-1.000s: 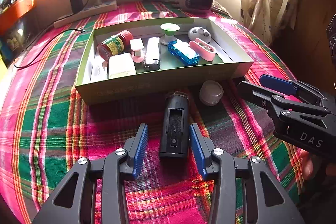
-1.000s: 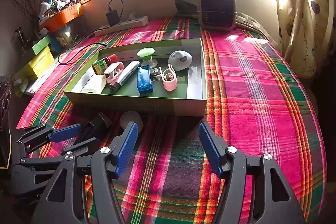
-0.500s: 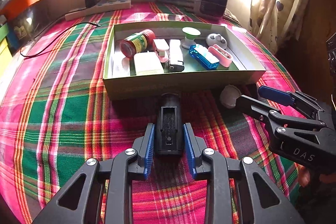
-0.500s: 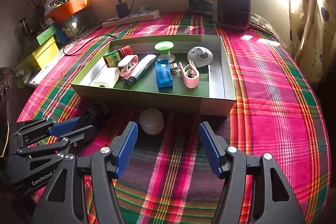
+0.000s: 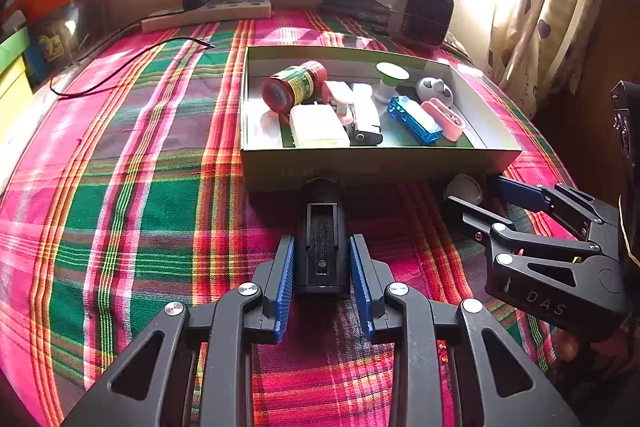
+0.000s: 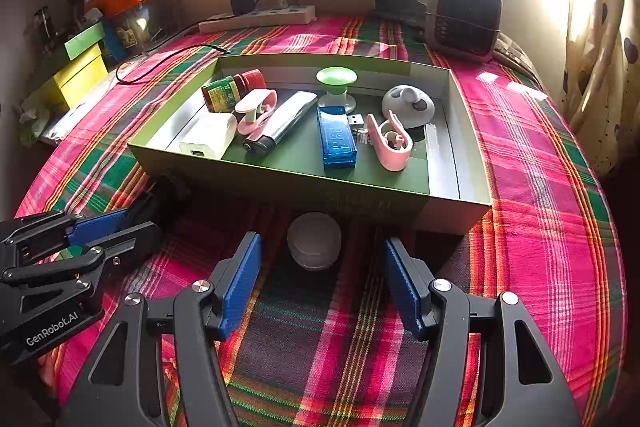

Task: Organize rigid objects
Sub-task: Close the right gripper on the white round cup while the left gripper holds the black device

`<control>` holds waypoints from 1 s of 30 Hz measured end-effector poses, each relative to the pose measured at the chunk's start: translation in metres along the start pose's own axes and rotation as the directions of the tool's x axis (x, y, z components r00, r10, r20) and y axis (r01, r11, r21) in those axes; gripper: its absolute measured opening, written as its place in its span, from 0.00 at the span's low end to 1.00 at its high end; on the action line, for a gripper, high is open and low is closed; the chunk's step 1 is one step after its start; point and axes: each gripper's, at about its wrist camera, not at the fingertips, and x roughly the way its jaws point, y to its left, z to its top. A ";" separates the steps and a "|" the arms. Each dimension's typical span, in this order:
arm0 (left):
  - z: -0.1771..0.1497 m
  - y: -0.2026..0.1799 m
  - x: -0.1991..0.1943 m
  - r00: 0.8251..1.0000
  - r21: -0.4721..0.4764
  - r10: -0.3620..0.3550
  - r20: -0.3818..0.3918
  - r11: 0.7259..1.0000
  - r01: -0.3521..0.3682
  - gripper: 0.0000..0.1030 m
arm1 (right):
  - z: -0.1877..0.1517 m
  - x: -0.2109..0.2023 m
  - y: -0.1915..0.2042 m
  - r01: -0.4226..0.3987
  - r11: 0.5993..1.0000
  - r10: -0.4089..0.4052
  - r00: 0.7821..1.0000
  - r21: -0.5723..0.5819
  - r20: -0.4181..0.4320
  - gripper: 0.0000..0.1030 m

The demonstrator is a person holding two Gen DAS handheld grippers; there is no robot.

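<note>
My left gripper point(image 5: 322, 263) clenches the black device point(image 5: 322, 243); my right gripper point(image 6: 322, 279) stands released.
"GenRobot.AI" marks the left gripper, "DAS" the right; the white round case point(image 6: 314, 241) lies near the green tray point(image 6: 280, 183).

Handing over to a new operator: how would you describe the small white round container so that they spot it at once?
Find the green box on the plaid cloth. The white round container sits outside it on the cloth, against the near wall, ahead of the open right gripper. Its neighbour, the black device in the left gripper, is long and dark.
</note>
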 end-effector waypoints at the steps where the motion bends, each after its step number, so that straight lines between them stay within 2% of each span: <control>1: 0.000 0.000 0.000 1.000 0.001 0.000 0.000 1.000 0.000 0.26 | 0.000 0.002 -0.001 0.000 1.000 0.000 1.000 0.003 -0.006 0.59; 4: 0.001 0.000 0.000 1.000 -0.001 -0.002 0.002 1.000 0.002 0.26 | 0.001 0.006 -0.001 0.007 1.000 -0.007 1.000 0.004 -0.025 0.52; 9: 0.001 0.001 0.001 1.000 0.002 0.001 0.002 1.000 -0.001 0.26 | 0.002 0.007 -0.002 0.026 1.000 -0.026 0.999 0.003 -0.025 0.50; 12: 0.001 0.000 0.001 1.000 0.002 0.000 0.002 1.000 0.000 0.26 | 0.003 0.006 -0.003 0.033 0.999 -0.033 0.999 0.009 -0.021 0.39; 17: 0.001 0.000 0.001 1.000 0.001 -0.001 0.002 1.000 0.001 0.26 | 0.003 0.006 -0.003 0.031 0.999 -0.031 0.999 0.009 -0.019 0.35; 19: 0.001 0.000 0.001 1.000 0.002 0.000 0.002 1.000 0.000 0.26 | 0.002 0.005 -0.002 0.030 1.000 -0.029 0.999 0.008 -0.018 0.28; 30: 0.000 0.000 0.001 1.000 -0.001 -0.001 0.004 1.000 0.001 0.26 | 0.002 0.005 -0.001 0.027 1.000 -0.026 0.999 0.011 -0.018 0.28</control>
